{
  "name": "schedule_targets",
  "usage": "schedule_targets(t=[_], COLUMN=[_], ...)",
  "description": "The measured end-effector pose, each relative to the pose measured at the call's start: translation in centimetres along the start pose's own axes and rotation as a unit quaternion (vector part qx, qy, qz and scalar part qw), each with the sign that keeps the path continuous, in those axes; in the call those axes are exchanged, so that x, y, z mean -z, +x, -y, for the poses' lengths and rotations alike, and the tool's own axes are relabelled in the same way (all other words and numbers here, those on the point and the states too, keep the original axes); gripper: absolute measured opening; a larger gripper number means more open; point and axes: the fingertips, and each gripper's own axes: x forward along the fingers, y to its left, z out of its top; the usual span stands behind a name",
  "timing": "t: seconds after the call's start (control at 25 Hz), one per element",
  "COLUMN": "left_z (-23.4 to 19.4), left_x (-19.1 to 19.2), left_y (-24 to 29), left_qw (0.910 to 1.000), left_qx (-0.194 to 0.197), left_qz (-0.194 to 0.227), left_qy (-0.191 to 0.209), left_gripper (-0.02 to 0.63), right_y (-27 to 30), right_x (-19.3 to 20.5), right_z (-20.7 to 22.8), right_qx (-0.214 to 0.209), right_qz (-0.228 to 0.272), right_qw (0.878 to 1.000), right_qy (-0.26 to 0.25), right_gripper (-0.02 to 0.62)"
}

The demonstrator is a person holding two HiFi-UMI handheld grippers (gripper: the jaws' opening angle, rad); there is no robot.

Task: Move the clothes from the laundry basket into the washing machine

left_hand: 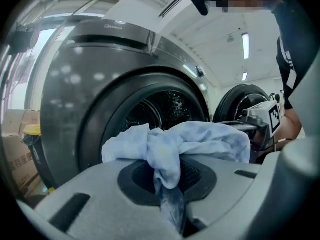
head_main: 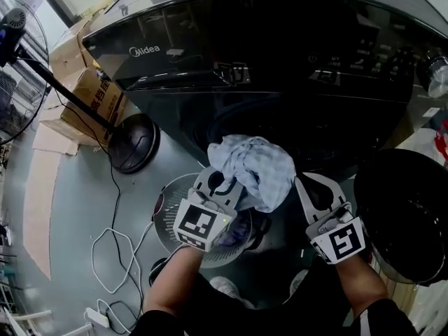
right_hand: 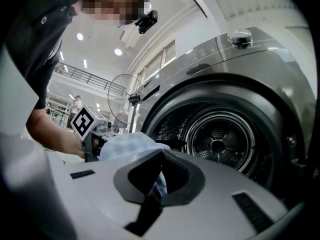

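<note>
1. "midea": pale brand lettering (head_main: 145, 50) at the left end of the top panel of the glossy dark grey front-loading washing machine (head_main: 280, 82).
2. red chinese characters (head_main: 103, 102): printed on the side of the brown cardboard box (head_main: 87, 89) left of the machine; too small to read off.
3. pale markings on the machine's black control panel (head_main: 378, 54): too small to read.

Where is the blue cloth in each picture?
Head view: the blue cloth is in the middle, just below the washing machine.
Left gripper view: bottom middle, pinched by the left gripper.
Right gripper view: low down, left of the middle.
Shared landmark: the washing machine, whose round opening is behind the cloth in both gripper views.
</note>
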Motion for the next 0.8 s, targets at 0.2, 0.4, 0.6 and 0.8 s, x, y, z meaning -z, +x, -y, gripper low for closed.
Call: schedule_targets(t=[0.2,0.4,0.6,0.8], left_z=[-0.5,-0.5,-1.4,-3.8], left_x=[-0.6,-0.9,-3.1,-5.1], left_y=[5.4,11.3,17.0,21.8], left_qw=[0.9991,0.9976,0.9955,0.993], left_qx=[-0.034,-0.048,-0.062,-0.083], left_qz=[0.008,0.023,0.054,0.069], left_qy=[-0.023,-0.043,-0.046,-0.048], left_gripper=[0.057,0.057,0.057,0.057], right_y=[-2.0,-3.7,-5.1,-5.7], right_x=[-0.3,0.2,0.4,1.9], right_z=[3.3,5.3,6.2,6.9], right_qx=[0.054,0.086,0.106,0.123], right_qz=[-0.018,-0.026,-0.025,-0.029], right_qw=[0.998,0.996,0.994,0.992], right_qy=[-0.011,-0.006,-0.005,-0.009], right_gripper=[0.008,0.008,0.008,0.008])
